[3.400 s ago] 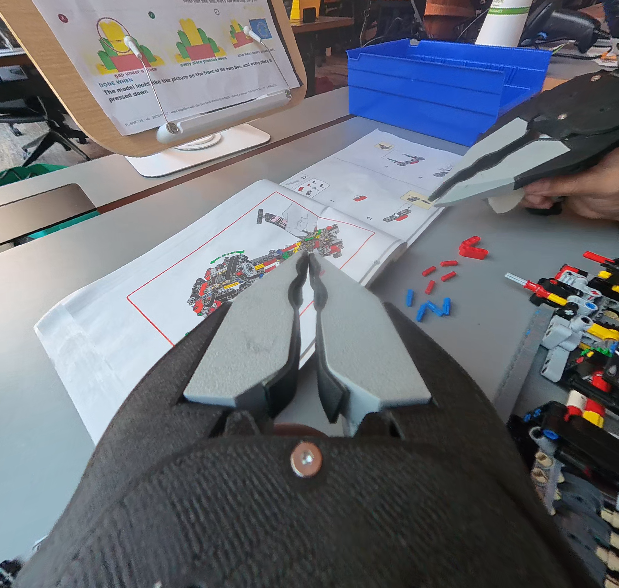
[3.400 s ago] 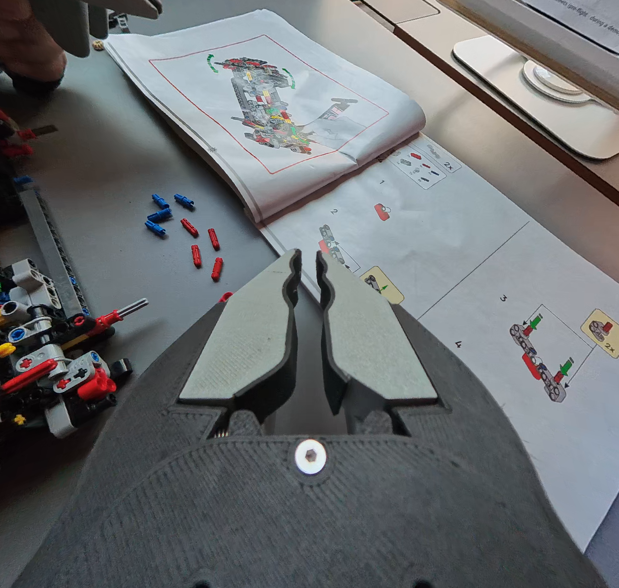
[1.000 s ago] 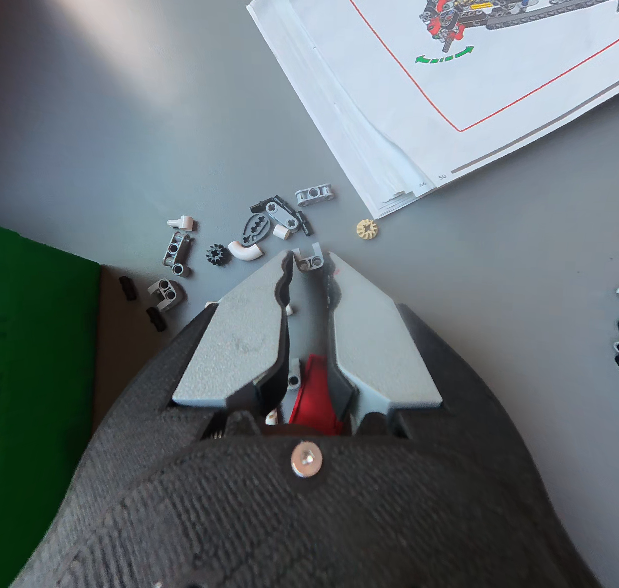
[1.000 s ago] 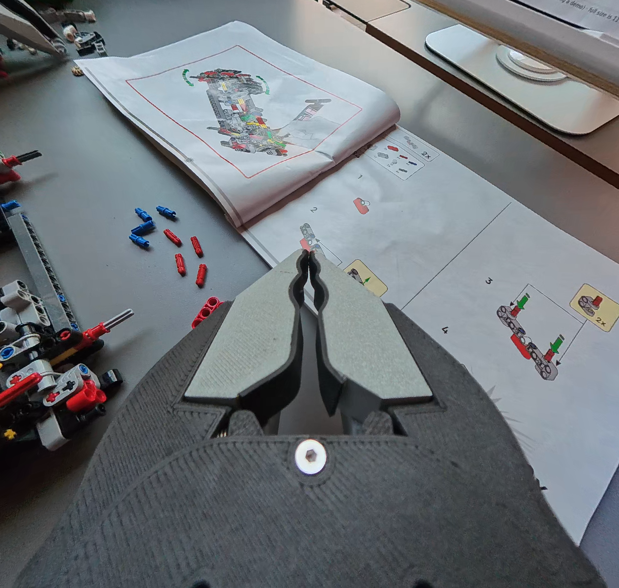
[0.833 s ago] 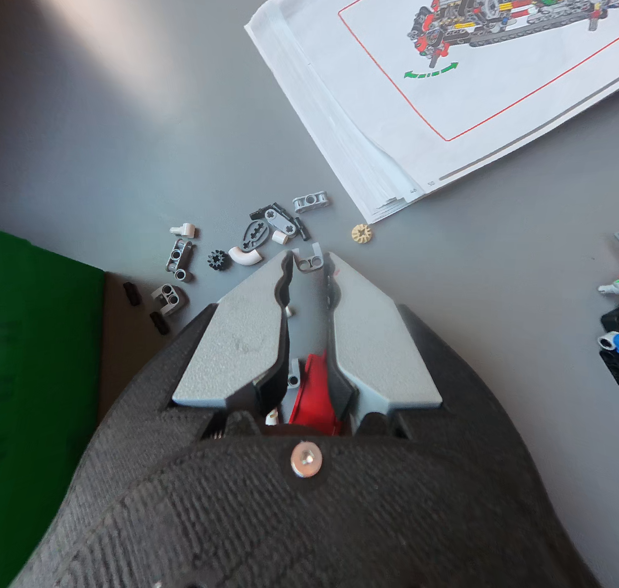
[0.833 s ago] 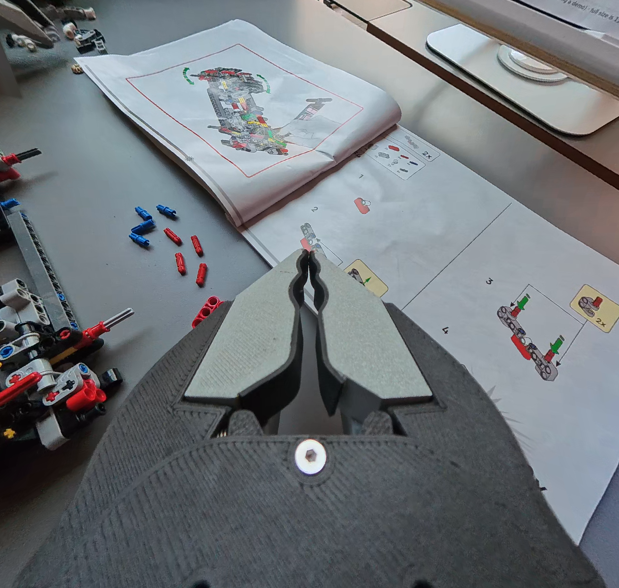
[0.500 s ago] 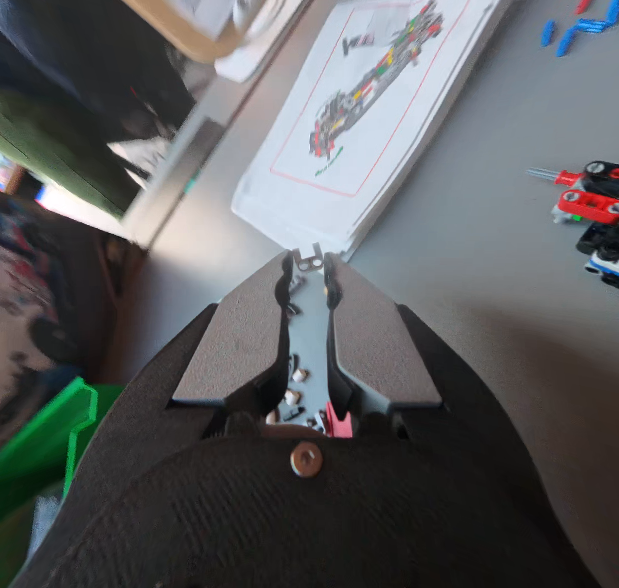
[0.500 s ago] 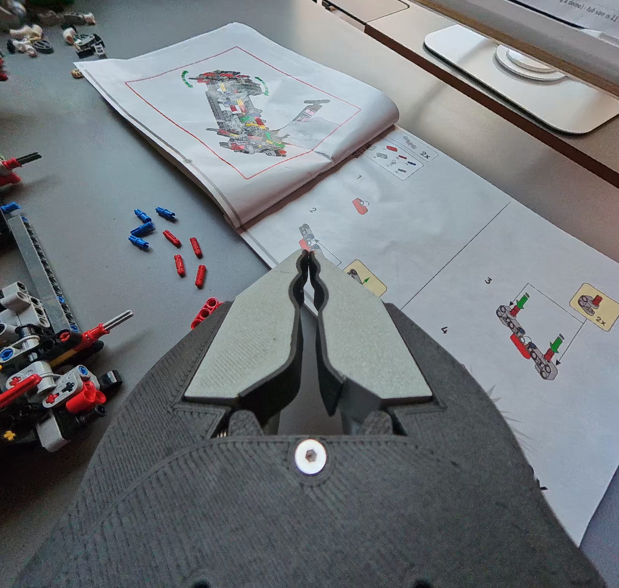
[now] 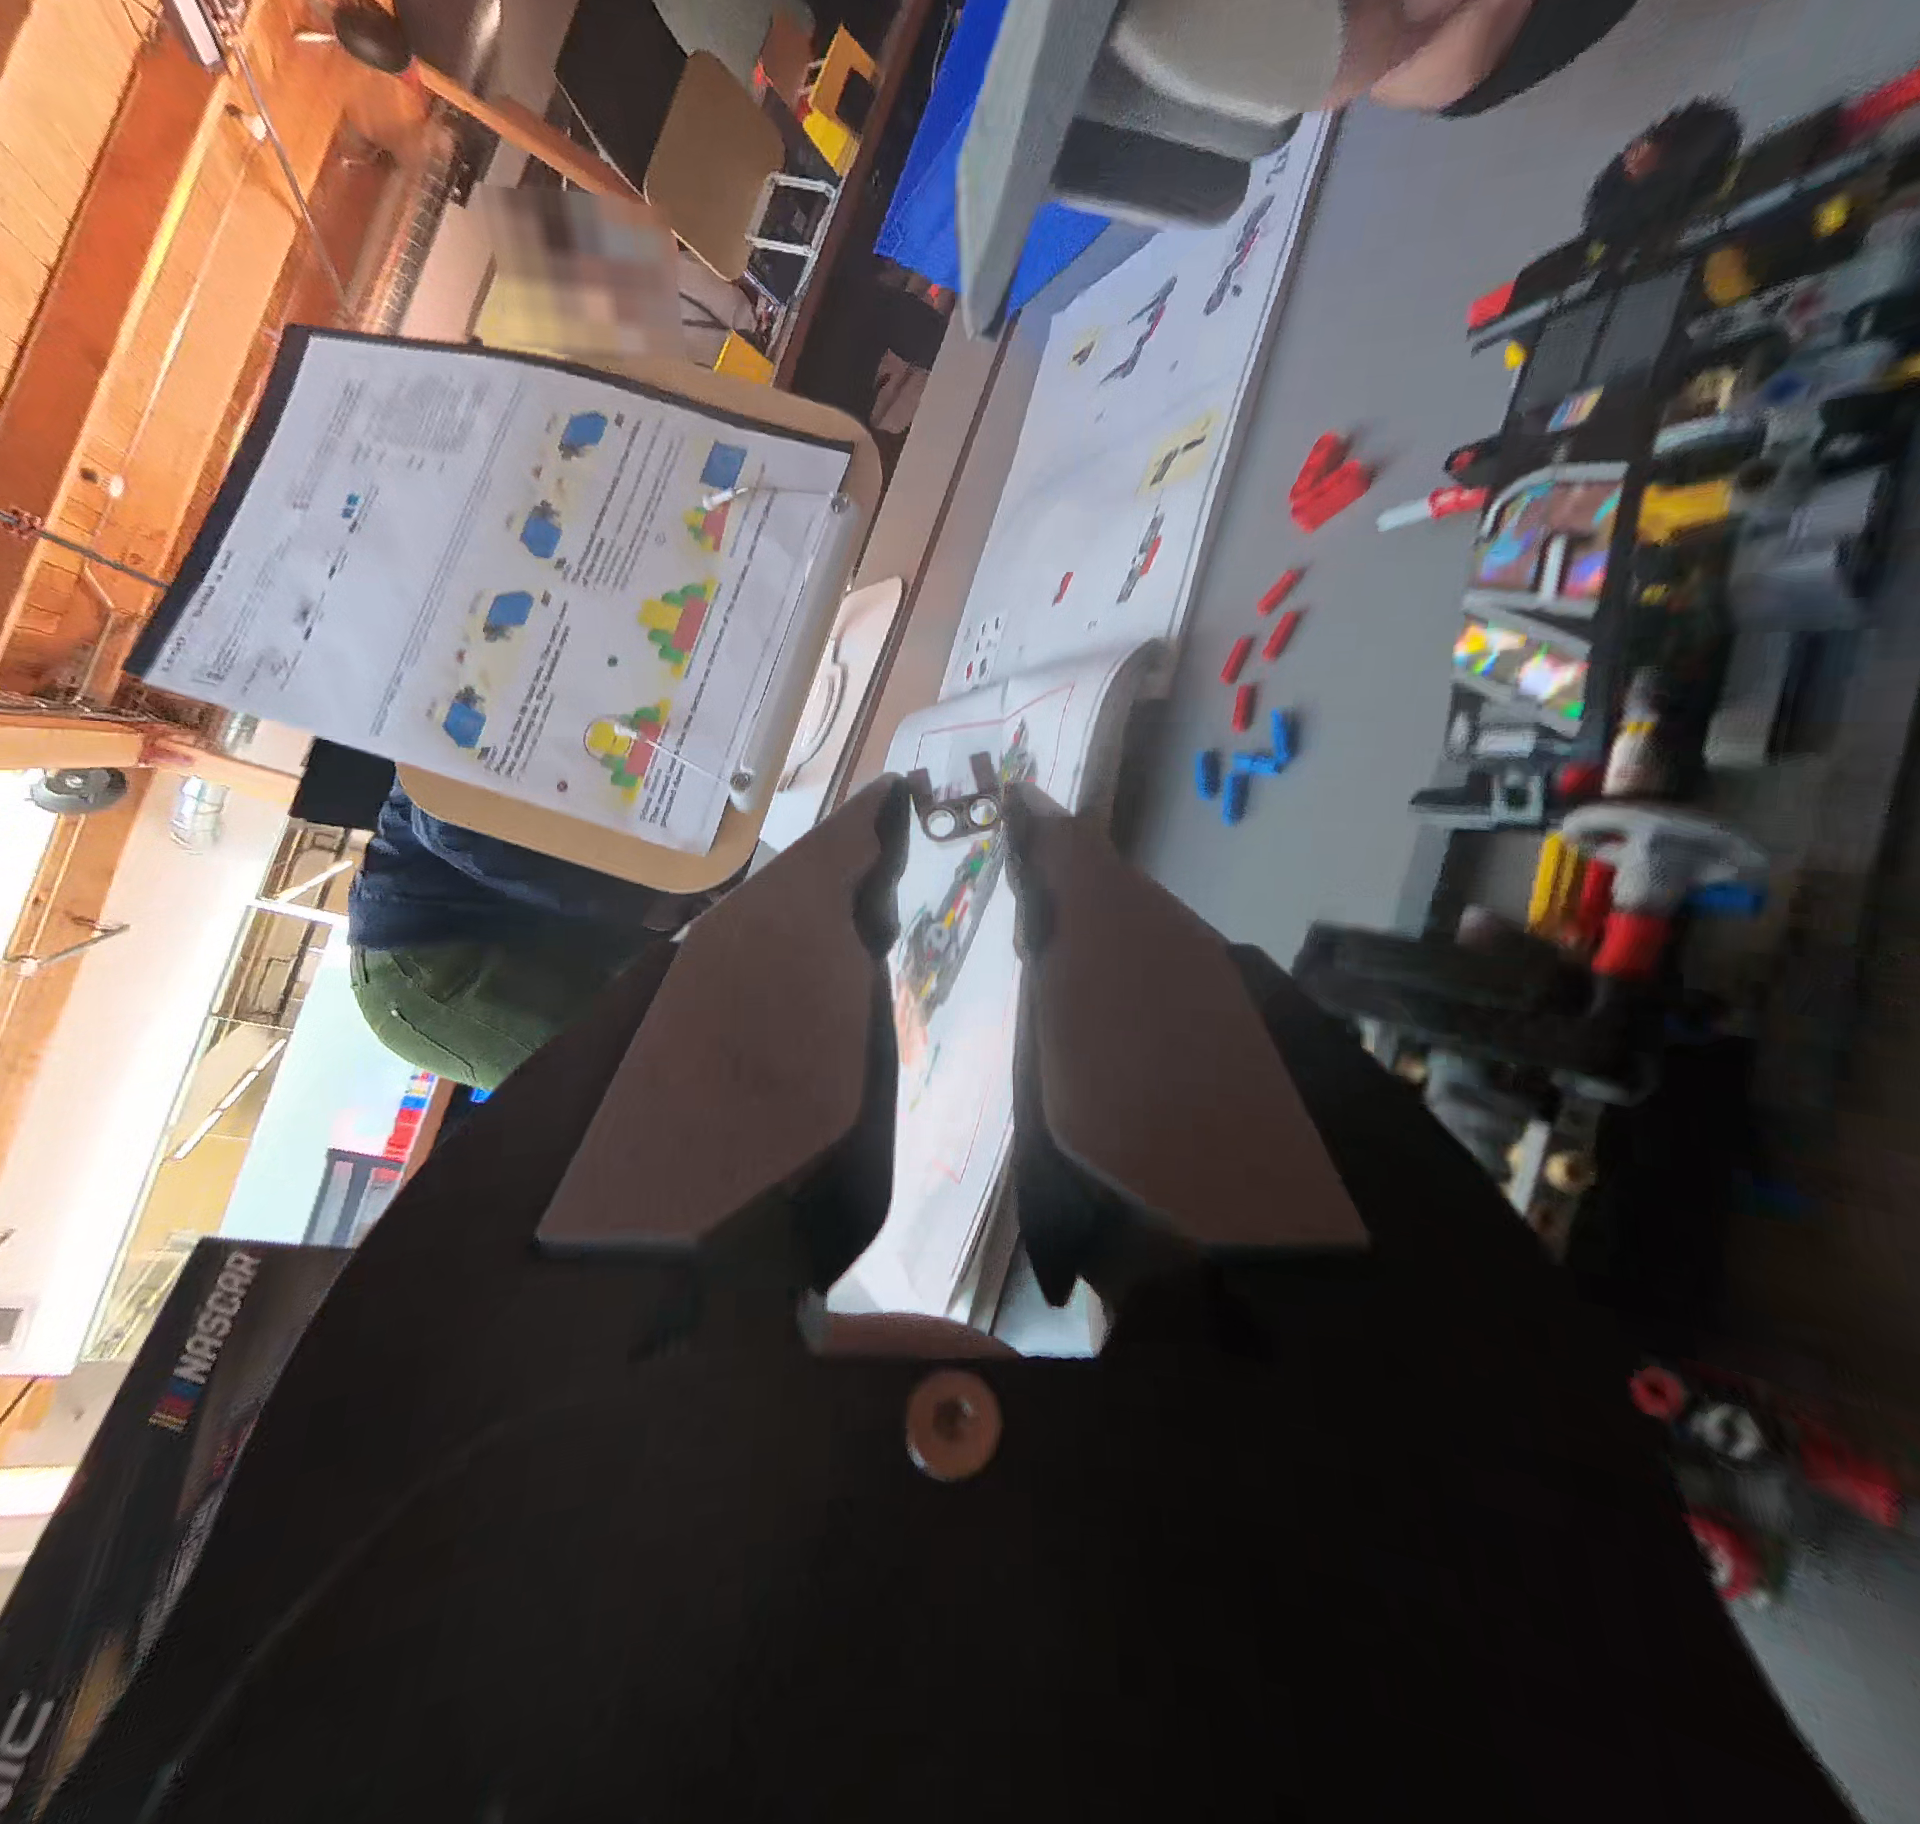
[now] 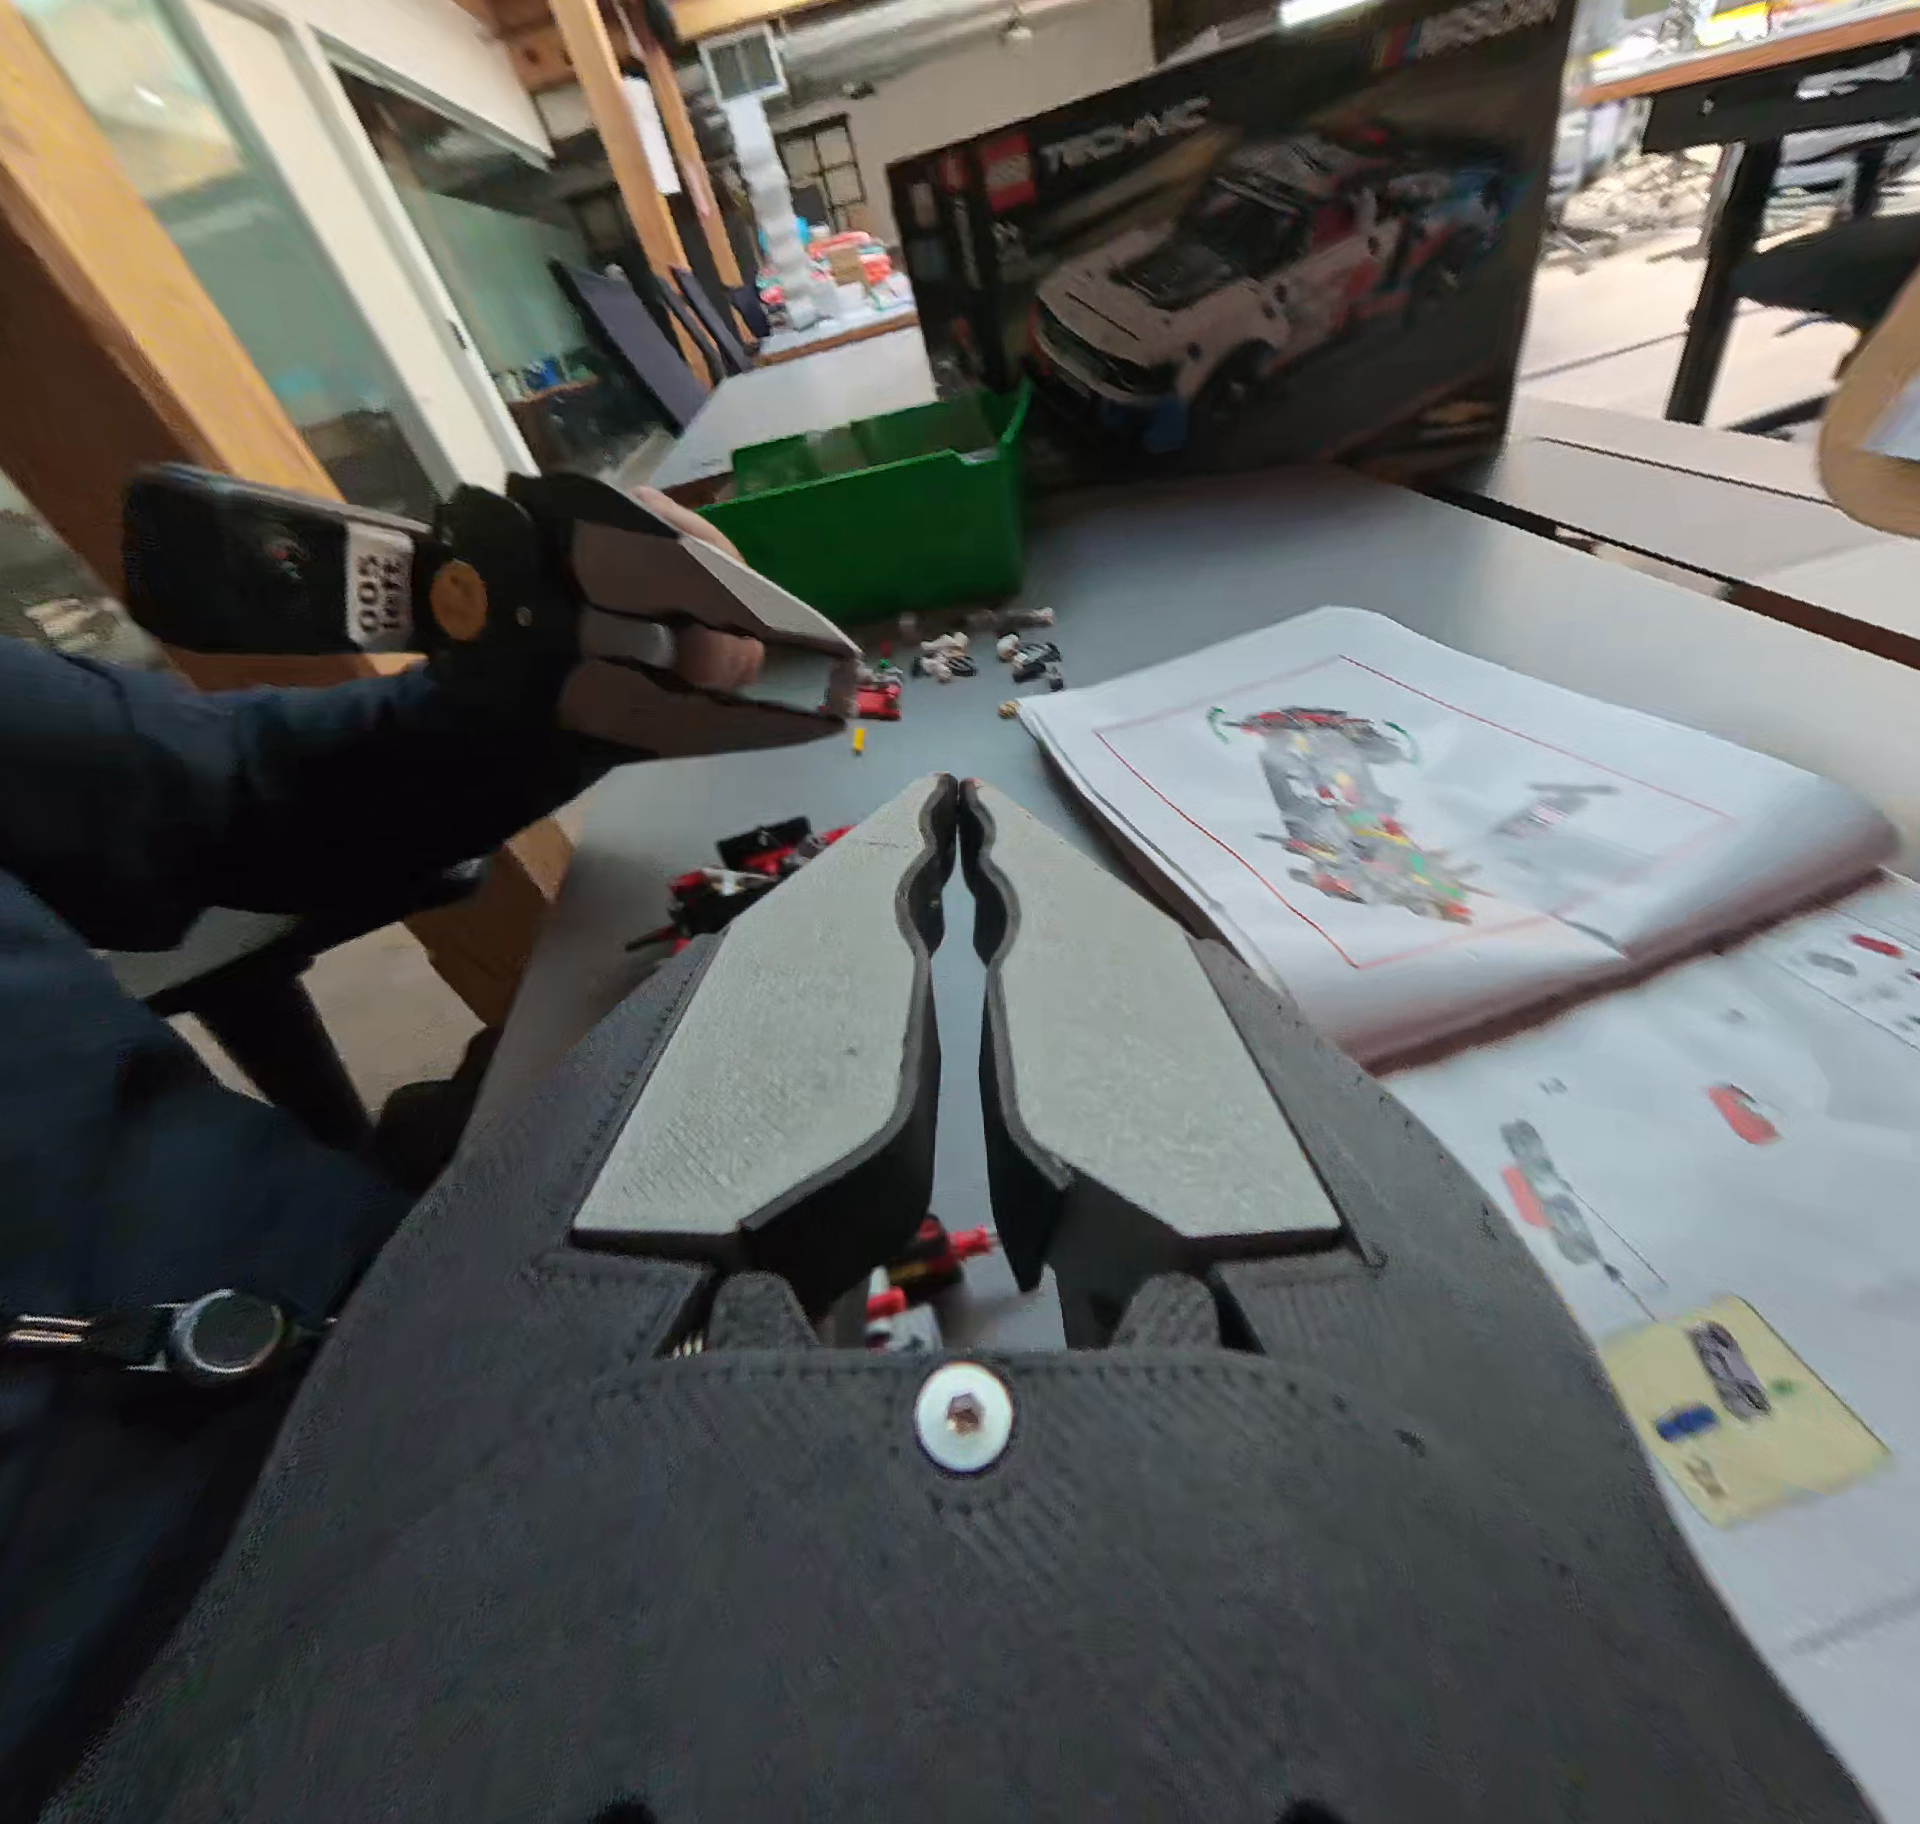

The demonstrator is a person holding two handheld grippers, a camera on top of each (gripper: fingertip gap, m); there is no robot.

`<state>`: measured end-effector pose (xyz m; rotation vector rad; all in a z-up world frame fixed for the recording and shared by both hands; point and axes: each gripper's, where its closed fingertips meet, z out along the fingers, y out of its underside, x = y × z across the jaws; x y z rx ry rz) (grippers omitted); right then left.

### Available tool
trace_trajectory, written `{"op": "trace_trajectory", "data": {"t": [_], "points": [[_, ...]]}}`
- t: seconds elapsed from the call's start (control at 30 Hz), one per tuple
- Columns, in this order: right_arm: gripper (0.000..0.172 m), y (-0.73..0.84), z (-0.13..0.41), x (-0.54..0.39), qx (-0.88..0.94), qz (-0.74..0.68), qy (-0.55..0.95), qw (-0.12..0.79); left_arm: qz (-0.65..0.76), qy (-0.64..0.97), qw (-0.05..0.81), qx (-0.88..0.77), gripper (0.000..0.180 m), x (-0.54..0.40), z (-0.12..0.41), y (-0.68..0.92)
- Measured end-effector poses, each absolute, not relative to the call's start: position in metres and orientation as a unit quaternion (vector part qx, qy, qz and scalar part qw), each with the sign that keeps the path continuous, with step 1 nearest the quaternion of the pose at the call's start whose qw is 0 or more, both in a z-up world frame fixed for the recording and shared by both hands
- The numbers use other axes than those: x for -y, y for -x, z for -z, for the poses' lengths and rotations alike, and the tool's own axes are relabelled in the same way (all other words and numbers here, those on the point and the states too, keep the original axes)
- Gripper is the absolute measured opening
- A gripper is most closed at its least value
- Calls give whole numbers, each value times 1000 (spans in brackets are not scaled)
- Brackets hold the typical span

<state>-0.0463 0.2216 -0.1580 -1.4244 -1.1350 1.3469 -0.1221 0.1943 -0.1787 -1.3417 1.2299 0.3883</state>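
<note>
Left gripper (image 9: 958, 806) centre frame of left wrist view, rolled sideways, tips clamping small grey two-hole plastic connector piece (image 9: 960, 814) from both sides, lifting it clear of grey tabletop (image 9: 1382, 694); open white instruction booklet (image 9: 961, 953) lying directly behind piece, probably for comparing against diagram; right gripper (image 10: 956, 787) centre of own view, tips together on nothing, hovering low over table; partly built black and multicoloured brick model (image 9: 1662, 569) sitting right of frame.

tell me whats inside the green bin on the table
Nothing can be made out inside the green bin; its front wall hides the contents. Small loose parts lie on the table before it.
</note>
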Motion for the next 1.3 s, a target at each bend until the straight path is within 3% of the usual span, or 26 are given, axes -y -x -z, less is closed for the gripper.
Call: {"op": "trace_trajectory", "data": {"t": [0.3,0.8,1.03,1.3], "points": [[1,68,163,-167,509,-572,535,356,-166,549,615,-541,14,-181,168,66],[10,69,169,-172,494,-587,547,334,-152,521,643,-540,13,-174,163,60],[5,65,156,-152,481,-671,502,257,-66,504,676,-533,14,-159,151,53],[4,65,162,-157,488,-656,515,259,-5,546,664,-511,15,-161,157,54]]}}
